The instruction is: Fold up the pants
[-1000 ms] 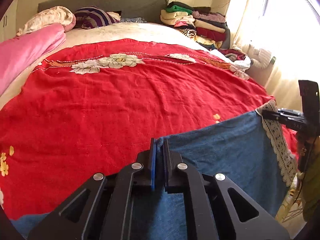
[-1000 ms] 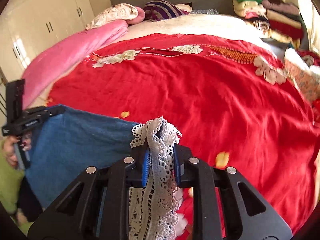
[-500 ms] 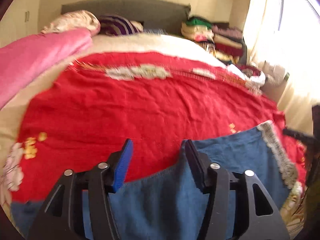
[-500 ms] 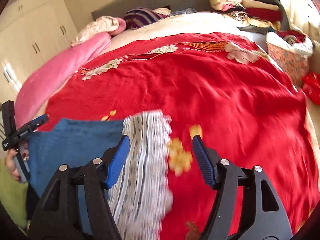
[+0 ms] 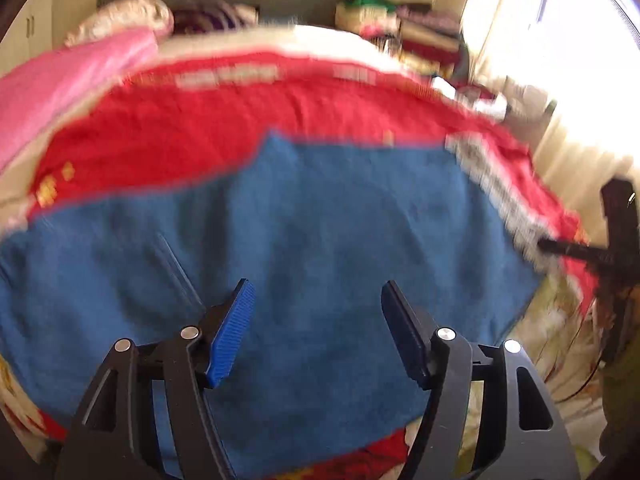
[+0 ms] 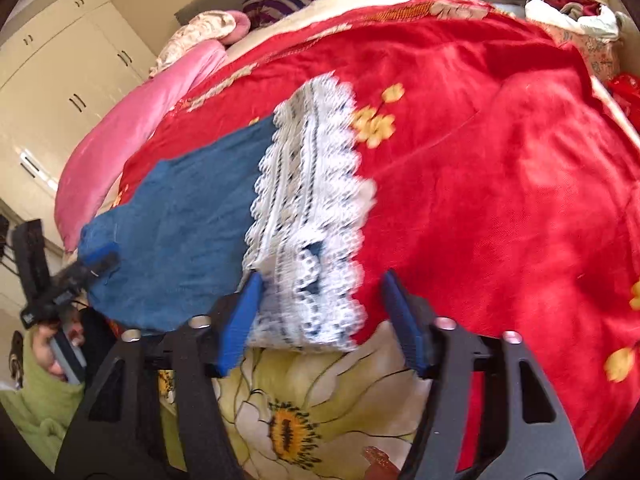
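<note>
The blue pants [image 5: 312, 232] lie spread flat on the red bedspread [image 5: 208, 128] at the near edge of the bed; their white lace hem [image 6: 308, 216] is on the right side. My left gripper [image 5: 316, 332] is open and empty, hovering over the blue cloth. My right gripper [image 6: 320, 312] is open and empty, its jaws on either side of the lace hem's near end. Each gripper shows in the other's view, the right [image 5: 576, 248] at the lace edge, the left [image 6: 80, 272] at the pants' far left corner.
A pink quilt [image 6: 132, 132] and pillows [image 6: 200, 28] lie along the bed's left and head. Stacked folded clothes [image 5: 404, 28] stand at the back right. A floral sheet [image 6: 304, 400] hangs over the bed's near edge. A white wardrobe [image 6: 60, 76] stands at left.
Both grippers opened and let go of the pants, which now lie flat on the bedspread. Both grippers have pulled back and up from the cloth.
</note>
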`<state>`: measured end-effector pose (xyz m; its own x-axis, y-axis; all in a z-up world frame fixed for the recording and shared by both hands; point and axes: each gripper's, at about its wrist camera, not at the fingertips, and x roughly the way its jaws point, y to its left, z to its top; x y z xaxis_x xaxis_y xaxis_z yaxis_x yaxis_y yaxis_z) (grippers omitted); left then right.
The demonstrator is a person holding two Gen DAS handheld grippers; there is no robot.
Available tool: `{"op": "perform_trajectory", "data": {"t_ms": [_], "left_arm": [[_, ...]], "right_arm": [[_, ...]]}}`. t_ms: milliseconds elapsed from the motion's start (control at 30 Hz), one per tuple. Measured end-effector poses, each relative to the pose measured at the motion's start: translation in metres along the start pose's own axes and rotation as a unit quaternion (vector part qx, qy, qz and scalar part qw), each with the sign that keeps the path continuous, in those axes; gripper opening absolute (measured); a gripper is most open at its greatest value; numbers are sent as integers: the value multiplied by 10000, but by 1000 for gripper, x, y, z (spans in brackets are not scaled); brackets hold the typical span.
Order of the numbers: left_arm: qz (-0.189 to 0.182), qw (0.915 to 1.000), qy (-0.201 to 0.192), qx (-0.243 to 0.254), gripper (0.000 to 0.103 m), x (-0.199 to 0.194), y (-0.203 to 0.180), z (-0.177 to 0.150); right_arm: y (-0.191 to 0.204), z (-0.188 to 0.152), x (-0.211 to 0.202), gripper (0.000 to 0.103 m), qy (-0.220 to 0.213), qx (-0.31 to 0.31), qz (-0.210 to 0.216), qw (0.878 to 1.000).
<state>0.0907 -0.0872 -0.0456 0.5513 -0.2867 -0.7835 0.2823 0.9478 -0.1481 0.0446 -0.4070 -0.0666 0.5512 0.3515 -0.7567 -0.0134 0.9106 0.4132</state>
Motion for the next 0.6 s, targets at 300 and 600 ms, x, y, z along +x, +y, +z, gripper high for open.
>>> {"op": "perform_trajectory", "data": {"t_ms": [300, 600], "left_arm": [[102, 9999, 106, -11, 65, 8, 4, -12], [-159, 9985, -404, -324, 68, -31, 22, 0]], "right_arm": [[22, -10, -20, 12, -130, -576, -322, 9977], [23, -14, -22, 37, -125, -717, -804, 9941]]}}
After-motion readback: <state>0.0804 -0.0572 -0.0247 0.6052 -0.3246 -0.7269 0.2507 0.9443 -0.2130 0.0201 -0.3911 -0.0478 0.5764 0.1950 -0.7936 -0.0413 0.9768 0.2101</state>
